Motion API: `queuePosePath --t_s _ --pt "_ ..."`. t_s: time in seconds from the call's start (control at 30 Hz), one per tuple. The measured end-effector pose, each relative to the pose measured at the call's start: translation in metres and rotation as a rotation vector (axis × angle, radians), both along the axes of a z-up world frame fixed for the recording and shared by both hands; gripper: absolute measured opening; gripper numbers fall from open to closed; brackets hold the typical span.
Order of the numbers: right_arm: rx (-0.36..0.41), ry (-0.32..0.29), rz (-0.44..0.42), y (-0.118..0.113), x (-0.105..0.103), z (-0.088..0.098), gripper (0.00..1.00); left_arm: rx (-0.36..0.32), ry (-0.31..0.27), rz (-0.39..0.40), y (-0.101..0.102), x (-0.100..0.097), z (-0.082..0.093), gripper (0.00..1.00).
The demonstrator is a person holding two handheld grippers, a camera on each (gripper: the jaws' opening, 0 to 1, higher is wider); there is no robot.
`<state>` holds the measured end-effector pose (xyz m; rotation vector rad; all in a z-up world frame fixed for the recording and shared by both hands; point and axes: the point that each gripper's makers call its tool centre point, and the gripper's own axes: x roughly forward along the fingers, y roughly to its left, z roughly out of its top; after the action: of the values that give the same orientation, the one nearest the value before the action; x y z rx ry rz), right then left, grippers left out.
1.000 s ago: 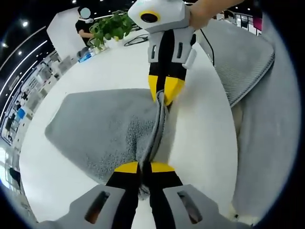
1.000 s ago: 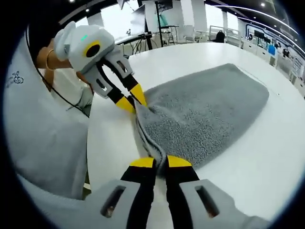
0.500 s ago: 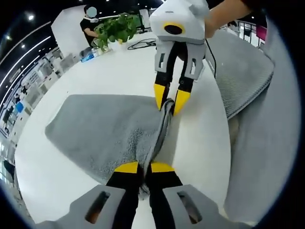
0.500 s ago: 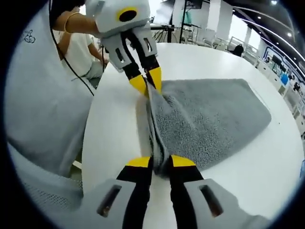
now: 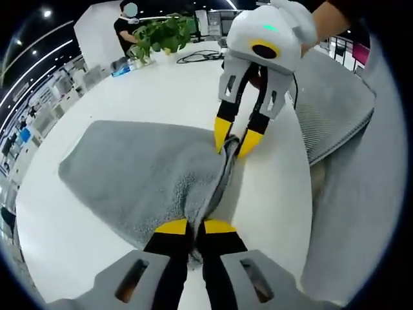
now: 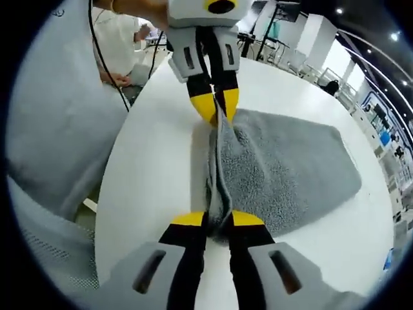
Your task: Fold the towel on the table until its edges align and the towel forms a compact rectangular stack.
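Towel (image 5: 139,177): grey, thick terry pile, lying on the white counter (image 5: 161,90); most of it spreads flat, while one edge is gathered into a raised ridge of stacked layers running between the two claws.
Towel in the right gripper view (image 6: 284,171): same grey pile, flat body spreading to the right of the ridge, far corners rounded by the lens.
Writing: no brand or label readable on the towel or the claws; a small dark emblem sits on the person's pale garment at the top left of the right gripper view, too small to read.
Left claw (image 5: 195,227): yellow tips clenched on the near end of the ridge, towel fabric pinched between them.
Right claw (image 5: 236,139): seen from the front in the left gripper view, white body with a small green light, yellow tips spread a little, the far end of the ridge lying between them and touching them.
Right claw, own view (image 6: 218,219): yellow tips close together with the folded edge caught between them.
Left claw, seen from the right (image 6: 216,103): tips clamped on the other end of the ridge.
Ridge: stretched fairly straight from one claw to the other, lifted slightly above the counter.
Surroundings: a green leafy plant (image 5: 158,35) stands at the far side of the counter; a grey ribbed mat (image 5: 329,103) lies beyond the right claw.
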<state>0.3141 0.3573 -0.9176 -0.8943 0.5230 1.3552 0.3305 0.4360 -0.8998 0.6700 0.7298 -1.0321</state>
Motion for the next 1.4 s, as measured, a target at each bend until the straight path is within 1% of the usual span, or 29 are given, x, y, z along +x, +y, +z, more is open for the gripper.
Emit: queuePosePath --t_s 0.03,0.1,0.23,0.33,0.37,0.4,0.53,0.63,0.77,0.83,0.9,0.93,1.0,1.2,1.27,1.4 --pt "0.003 -0.017 0.002 -0.001 0.001 0.001 0.09 0.005 -0.002 -0.004 0.0 -0.001 0.0 0.06" --pt "0.013 -0.009 -0.018 0.0 0.0 -0.001 0.08 0.009 -0.008 -0.007 0.0 -0.001 -0.001 0.06" --pt "0.031 -0.002 -0.064 0.001 0.002 0.0 0.07 0.008 -0.013 0.003 0.0 -0.001 0.0 0.06" --pt "0.05 -0.018 -0.094 0.001 0.003 0.002 0.05 0.022 -0.039 0.007 0.0 -0.001 -0.001 0.06" --pt "0.064 -0.014 -0.113 0.001 0.003 0.003 0.04 0.022 -0.043 0.011 0.0 -0.001 0.0 0.06" --pt "0.089 0.005 -0.147 0.0 0.004 0.005 0.04 0.02 -0.047 0.015 0.0 -0.001 0.0 0.06" --pt "0.109 0.03 -0.172 -0.002 0.007 0.011 0.03 0.003 -0.063 0.03 0.0 0.0 0.005 0.06" --pt "0.111 0.018 -0.173 -0.003 0.007 0.017 0.03 0.0 -0.075 0.038 -0.001 0.001 0.008 0.06" --pt "0.129 0.011 -0.177 -0.004 0.007 0.028 0.03 -0.011 -0.095 0.051 -0.001 0.004 0.018 0.06" --pt "0.15 0.014 -0.189 -0.004 0.01 0.036 0.03 -0.018 -0.105 0.057 -0.001 0.005 0.023 0.06" --pt "0.162 0.012 -0.194 -0.004 0.011 0.043 0.03 -0.023 -0.126 0.06 -0.001 0.007 0.031 0.06" --pt "0.167 0.006 -0.194 -0.004 0.012 0.046 0.03 -0.024 -0.129 0.062 -0.001 0.007 0.033 0.06" --pt "0.179 -0.009 -0.199 -0.003 0.014 0.051 0.03 -0.03 -0.16 0.073 -0.001 0.011 0.043 0.06" --pt "0.211 -0.036 -0.205 -0.005 0.019 0.07 0.03 -0.041 -0.193 0.09 -0.001 0.014 0.059 0.06" --pt "0.228 -0.036 -0.214 -0.005 0.02 0.078 0.03 -0.047 -0.227 0.095 -0.002 0.015 0.067 0.06" --pt "0.253 -0.045 -0.231 -0.005 0.021 0.092 0.03 -0.054 -0.262 0.102 -0.002 0.015 0.08 0.06"
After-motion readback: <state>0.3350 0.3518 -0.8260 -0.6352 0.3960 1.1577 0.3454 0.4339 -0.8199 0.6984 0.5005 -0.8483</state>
